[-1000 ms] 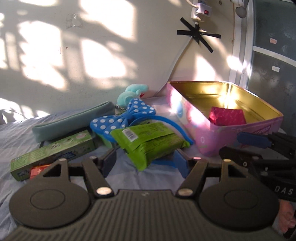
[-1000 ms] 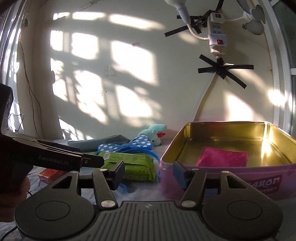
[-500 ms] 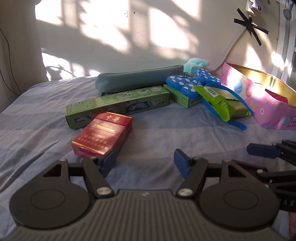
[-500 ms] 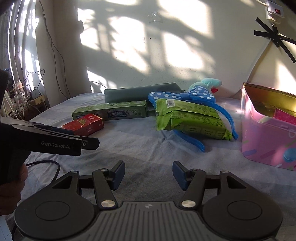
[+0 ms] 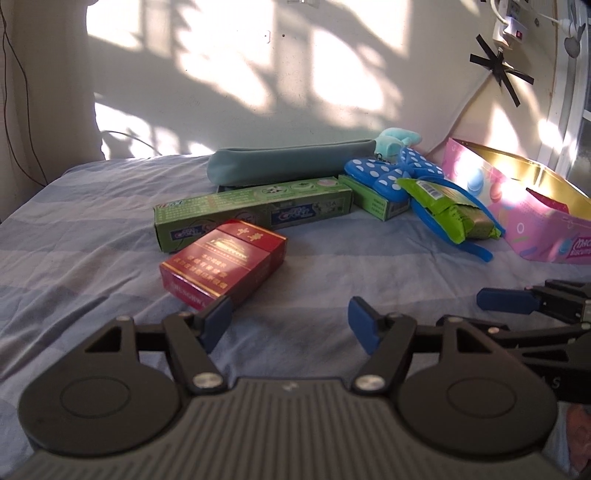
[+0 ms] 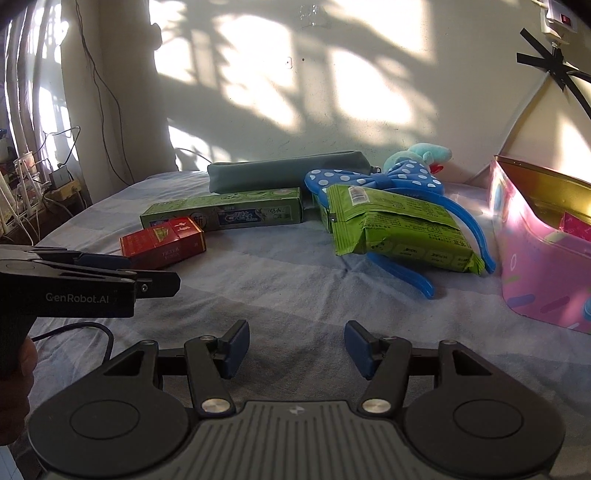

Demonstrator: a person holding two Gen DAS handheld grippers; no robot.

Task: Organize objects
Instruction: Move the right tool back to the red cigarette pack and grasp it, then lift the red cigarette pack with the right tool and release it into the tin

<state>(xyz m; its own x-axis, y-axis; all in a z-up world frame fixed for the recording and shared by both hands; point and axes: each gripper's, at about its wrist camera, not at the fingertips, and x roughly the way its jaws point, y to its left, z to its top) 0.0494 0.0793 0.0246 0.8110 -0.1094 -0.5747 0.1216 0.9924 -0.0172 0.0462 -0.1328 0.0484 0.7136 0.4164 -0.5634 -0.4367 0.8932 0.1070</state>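
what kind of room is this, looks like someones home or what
Most likely a bedroom in a home. The things lie on a wrinkled blue striped bedsheet against a plain wall, a power strip is taped up there, and household odds like a toothpaste box and pencil case are scattered about.

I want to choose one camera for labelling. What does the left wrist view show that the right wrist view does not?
Only the left wrist view shows the right gripper. Only the right wrist view shows the left gripper, side-on, and the cables by the wall. Both show the red box, toothpaste box, pencil case, green packet, blue headband and pink tin.
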